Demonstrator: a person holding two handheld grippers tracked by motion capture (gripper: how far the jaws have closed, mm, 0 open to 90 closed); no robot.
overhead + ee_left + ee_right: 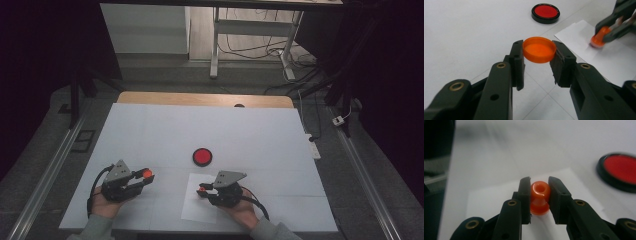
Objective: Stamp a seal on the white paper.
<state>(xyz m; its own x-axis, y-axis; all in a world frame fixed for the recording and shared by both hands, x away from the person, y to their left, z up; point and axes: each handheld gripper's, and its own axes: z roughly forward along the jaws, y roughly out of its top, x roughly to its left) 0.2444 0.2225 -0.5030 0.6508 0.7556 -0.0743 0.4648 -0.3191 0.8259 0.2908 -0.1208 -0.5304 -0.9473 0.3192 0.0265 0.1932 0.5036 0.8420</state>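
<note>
Covering the table (150, 135), white sheets; grey floor (165, 75) beyond

The left gripper (146, 176) sits in the lower left of the high view, in the left hand (106, 200), whose grey sleeve enters from the bottom edge. Its jaws point right and are clamped on an orange cap (539, 49). The right gripper (202, 190) is at lower centre, in the right hand (243, 210), palm up under the body. Its jaws point left and pinch a small orange stamp (539, 197). The two grippers face each other, apart.
</note>
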